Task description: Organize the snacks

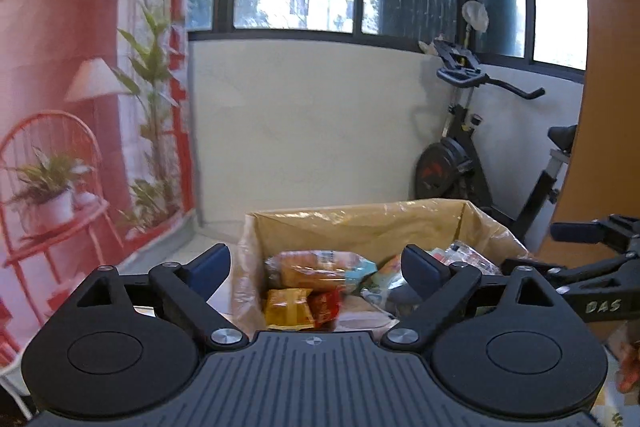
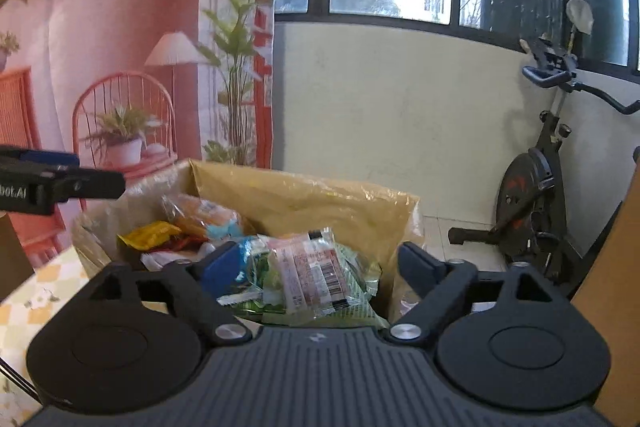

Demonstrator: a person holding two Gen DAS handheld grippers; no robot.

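A cardboard box [image 1: 360,223] lined with clear plastic holds several snack packs. In the left wrist view a bread pack [image 1: 308,267], a yellow pack [image 1: 288,309] and a red pack [image 1: 326,305] lie inside it. My left gripper [image 1: 318,267] hovers open above the box's near edge with nothing between its fingers. In the right wrist view the same box [image 2: 304,199] shows a pink and green wrapped pack [image 2: 316,275] on top, lying loose. My right gripper [image 2: 320,267] stands open over that pack, its pads apart from it. The right gripper's arm [image 1: 592,267] reaches in at the right edge of the left wrist view.
A tablecloth with yellow checks [image 2: 36,291] covers the table under the box. An exercise bike [image 1: 472,155] stands by the white wall under the windows. A pink printed backdrop [image 1: 80,107] hangs at the left. A wooden panel [image 2: 616,287] rises at the right.
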